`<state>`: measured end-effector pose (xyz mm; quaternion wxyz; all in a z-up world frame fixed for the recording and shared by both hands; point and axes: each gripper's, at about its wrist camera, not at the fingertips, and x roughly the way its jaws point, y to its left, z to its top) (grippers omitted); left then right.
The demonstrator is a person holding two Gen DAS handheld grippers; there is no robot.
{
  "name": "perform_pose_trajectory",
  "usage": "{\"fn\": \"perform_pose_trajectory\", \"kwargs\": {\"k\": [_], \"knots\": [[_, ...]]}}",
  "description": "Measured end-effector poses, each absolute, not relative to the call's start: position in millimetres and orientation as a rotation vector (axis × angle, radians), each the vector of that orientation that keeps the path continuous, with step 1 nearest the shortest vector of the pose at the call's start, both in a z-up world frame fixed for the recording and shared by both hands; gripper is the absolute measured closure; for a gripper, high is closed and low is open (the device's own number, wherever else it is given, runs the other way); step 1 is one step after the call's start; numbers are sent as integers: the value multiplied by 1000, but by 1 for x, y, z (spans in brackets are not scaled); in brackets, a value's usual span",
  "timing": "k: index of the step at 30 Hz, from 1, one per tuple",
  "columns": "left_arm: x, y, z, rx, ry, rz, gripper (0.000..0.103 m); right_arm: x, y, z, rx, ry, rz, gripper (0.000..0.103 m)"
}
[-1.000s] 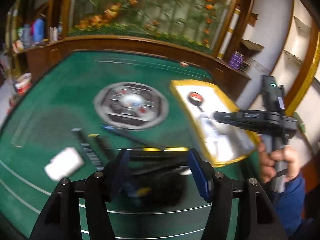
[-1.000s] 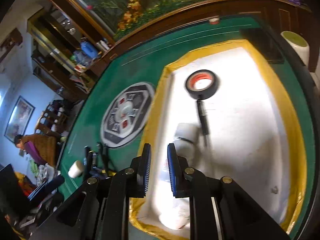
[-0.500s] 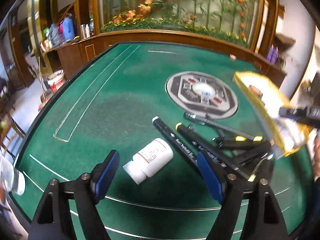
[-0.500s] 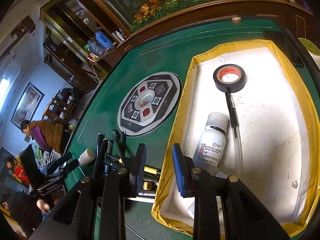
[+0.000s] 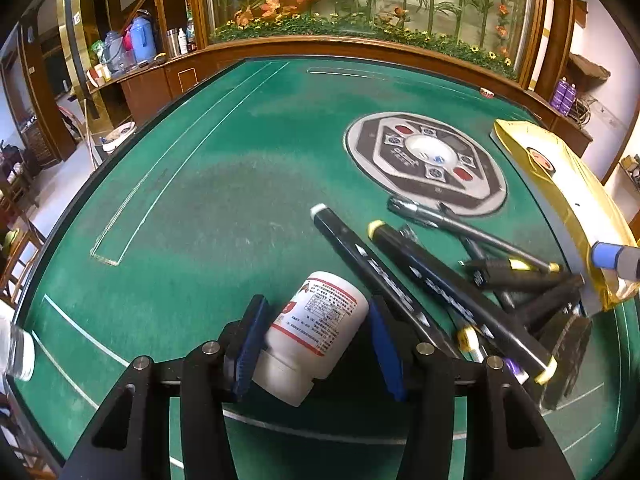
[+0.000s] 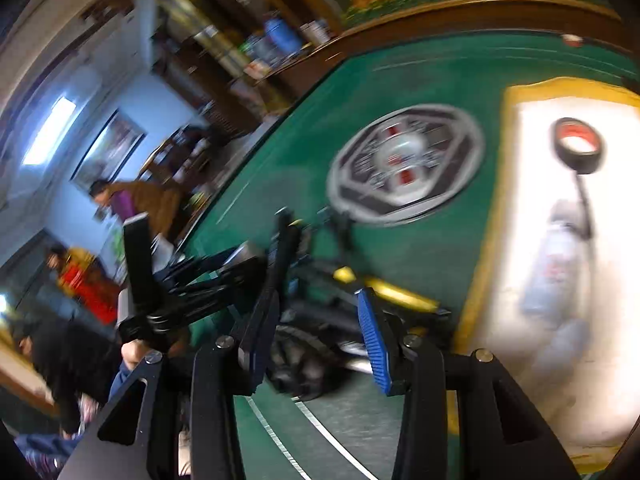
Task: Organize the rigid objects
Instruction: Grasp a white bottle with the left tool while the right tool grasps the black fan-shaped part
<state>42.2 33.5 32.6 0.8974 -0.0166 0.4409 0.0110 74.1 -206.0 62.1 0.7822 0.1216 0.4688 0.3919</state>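
A white pill bottle (image 5: 316,328) lies on the green table, cap toward me. My left gripper (image 5: 314,340) is closing around it, and both blue pads touch its sides. Right of it lies a pile of black markers and pens (image 5: 440,280). In the blurred right wrist view my right gripper (image 6: 316,336) hangs over that pile (image 6: 320,280); its jaws are opening with nothing between them. One blue fingertip (image 5: 612,256) of it shows in the left wrist view. The yellow-rimmed tray (image 6: 500,200) holds a black tape roll (image 6: 578,146), a pen (image 6: 584,200) and a white bottle (image 6: 556,264).
A round grey control panel (image 5: 426,160) sits in the table's middle. The tray's yellow wall (image 5: 560,184) stands at the right edge. A clear bottle (image 5: 16,352) sits at the near left edge. A wooden ledge with plants runs behind. People (image 6: 136,204) are beyond the table's left side.
My left gripper swung left from the marker pile, came down over the pill bottle and narrowed onto it. My right gripper swung left from the tray to the marker pile and its jaws widened.
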Motion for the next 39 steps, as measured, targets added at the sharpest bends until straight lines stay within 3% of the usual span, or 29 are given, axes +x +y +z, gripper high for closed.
{"fn": "perform_pose_trajectory", "kwargs": {"k": [7,11,13,22,23,24,25,26,39], "knots": [[37,28,33,-24,908,32,48,47,-155,49,44,1049,908,57],[41,33,24,-56,947,35,49,23,-140,58,-122,971,930,29],[39,34,25,-73,944,18,49,11,-132,58,-208,947,926,26],[43,29,24,-54,947,38,49,-9,-114,39,-504,903,797,27],[43,30,24,-55,947,40,49,-9,-114,36,-511,901,787,32],[44,30,24,-56,946,41,50,-7,-116,35,-499,913,787,37],[44,31,24,-53,944,50,64,-4,-118,34,-497,920,771,37],[43,32,25,-58,939,53,65,0,-122,34,-474,932,767,37],[27,29,54,-103,863,9,65,26,-158,66,-176,920,773,37]]}}
